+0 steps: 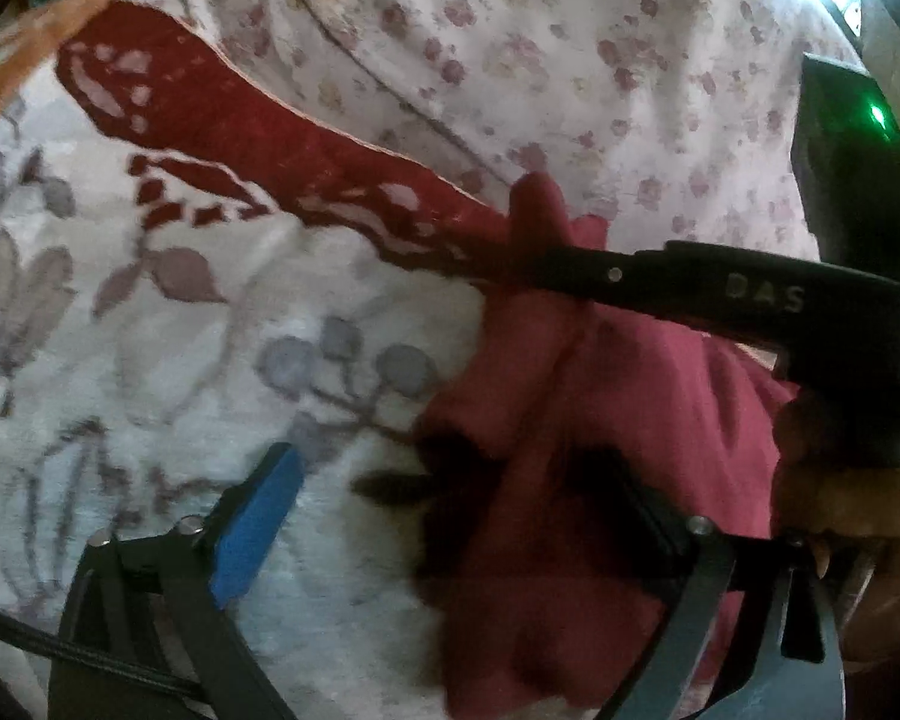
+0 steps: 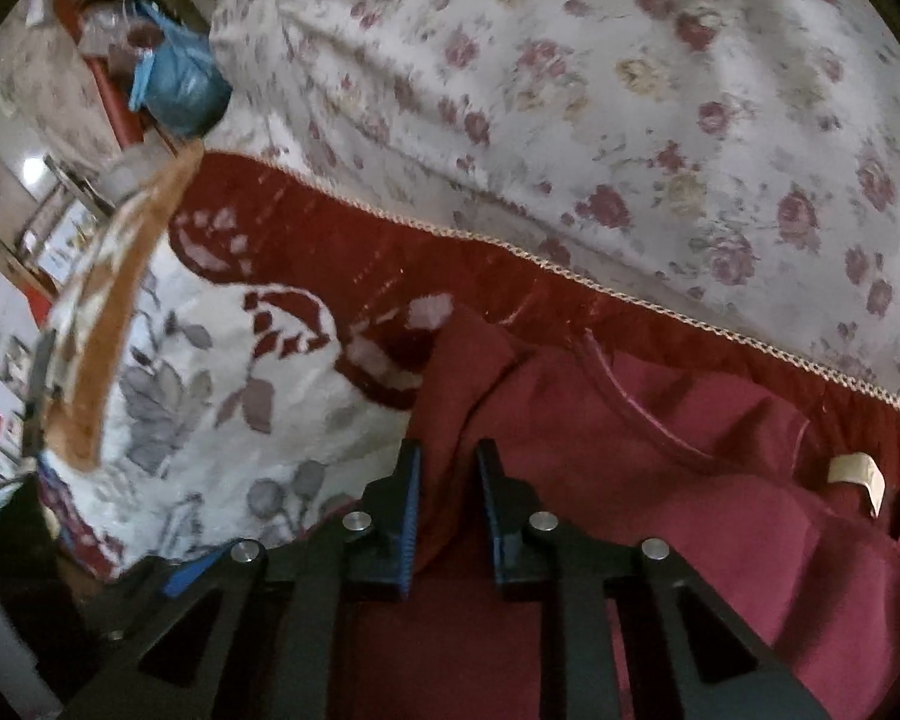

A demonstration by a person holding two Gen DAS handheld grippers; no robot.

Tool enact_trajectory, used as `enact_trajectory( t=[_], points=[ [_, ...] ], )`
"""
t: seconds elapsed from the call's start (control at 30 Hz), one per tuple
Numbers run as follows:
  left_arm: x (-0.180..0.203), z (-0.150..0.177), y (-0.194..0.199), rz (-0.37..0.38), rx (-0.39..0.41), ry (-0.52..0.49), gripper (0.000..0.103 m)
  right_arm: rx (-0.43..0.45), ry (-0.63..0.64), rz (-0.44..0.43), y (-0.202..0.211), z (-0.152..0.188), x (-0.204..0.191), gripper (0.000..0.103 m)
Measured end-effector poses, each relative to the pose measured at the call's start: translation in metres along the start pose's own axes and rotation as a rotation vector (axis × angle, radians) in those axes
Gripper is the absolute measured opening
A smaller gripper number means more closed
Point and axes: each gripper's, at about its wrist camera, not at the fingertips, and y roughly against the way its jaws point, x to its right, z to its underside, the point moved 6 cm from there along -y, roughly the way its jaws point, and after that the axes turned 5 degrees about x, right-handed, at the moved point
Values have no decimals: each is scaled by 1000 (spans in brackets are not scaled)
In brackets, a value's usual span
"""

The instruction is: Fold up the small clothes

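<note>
Surface: white woven blanket with grey leaf print and dark red border band (image 2: 222, 372), spread as a soft working area; fills left and centre of both views

Backdrop: pale sheet with small pink rose print (image 2: 570, 90), bunched across upper right of both views, meeting the blanket's corded edge

Garment: small maroon knit garment (image 2: 720, 480), lying crumpled on the blanket at lower right of the right wrist view, lower centre-right of the left wrist view; cream neck label (image 2: 858, 474) showing at right, so likely inside or collar side up; not yet flat, no fold visible

Right gripper (image 2: 447, 468): jaws drawn close together, pinching a raised ridge of the maroon cloth at bottom centre; probably held so to lift and pull an edge straight

Left gripper (image 1: 450, 504): jaws spread wide, blue pad (image 1: 258, 528) at lower left over bare blanket, other finger dark against the maroon cloth at lower right; nothing pinched; seemingly poised to take a second corner

Other tool in left view: black arm of the right gripper crossing at centre right, reaching into the cloth

Clutter: blue plastic bag (image 2: 180, 84) at upper left, well apart from the work

Judgement: early stage, spreading before folding; blur softens fine detail
</note>
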Motion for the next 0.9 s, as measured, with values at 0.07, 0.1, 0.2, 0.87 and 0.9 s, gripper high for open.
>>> enact_trajectory(
  t=[0.07, 0.1, 0.2, 0.87, 0.9],
  points=[
    [5, -3, 1, 39, 6, -7, 50, 4, -15, -20, 6, 1, 1, 17],
    [11, -2, 2, 87, -8, -12, 40, 5, -13, -23, 9, 1, 2, 17],
    [19, -2, 10, 101, 26, -48, 31, 9, -7, -23, 17, 2, 2, 16],
    [48, -13, 39, 154, 87, -166, 32, -117, 88, 121, -11, -6, -18, 42],
    [46, -12, 38, 134, 80, -177, 40, -99, 90, 120, -9, -7, -16, 39]
  ],
)
